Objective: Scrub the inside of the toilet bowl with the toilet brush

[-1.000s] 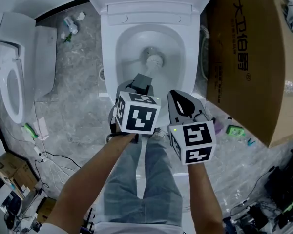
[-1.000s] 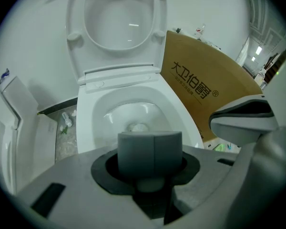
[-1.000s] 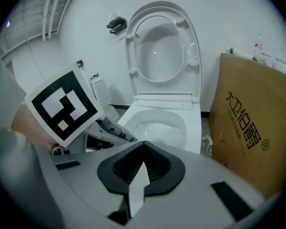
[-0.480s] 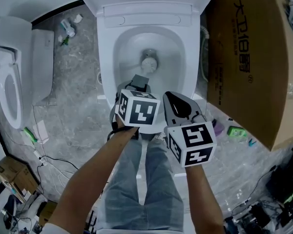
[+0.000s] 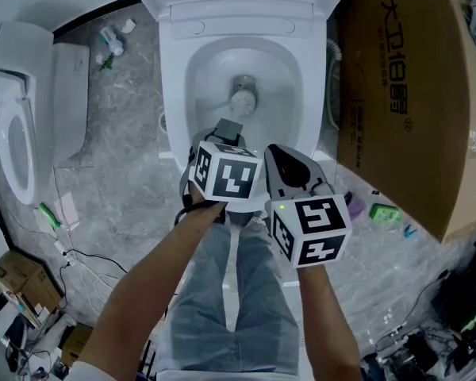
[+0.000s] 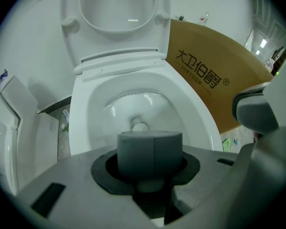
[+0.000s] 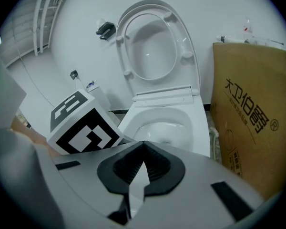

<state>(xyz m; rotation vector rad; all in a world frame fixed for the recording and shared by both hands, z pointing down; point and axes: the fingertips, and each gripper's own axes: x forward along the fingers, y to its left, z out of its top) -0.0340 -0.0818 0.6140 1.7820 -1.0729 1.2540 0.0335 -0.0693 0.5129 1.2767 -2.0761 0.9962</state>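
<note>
White spare toilet (image 5: pixel 16 133) is standing at far left, uninvolved. Left hand-held gripper (image 5: pixel 222 145) is clamping the grey handle (image 6: pixel 150 152) of the toilet brush (image 5: pixel 243 99), which is angling down into the toilet bowl (image 5: pixel 177 94). Its head is sitting at the bottom, over the drain. Right hand-held gripper (image 5: pixel 289 169) is hovering just beside the left one, jaws pinched nearly together on nothing. Cardboard box (image 5: pixel 412 94) is flanking the bowl at right. Judgement: scrubbing is under way at the base, with side walls and under-rim probably remaining. Nothing visible confirms coverage.
</note>
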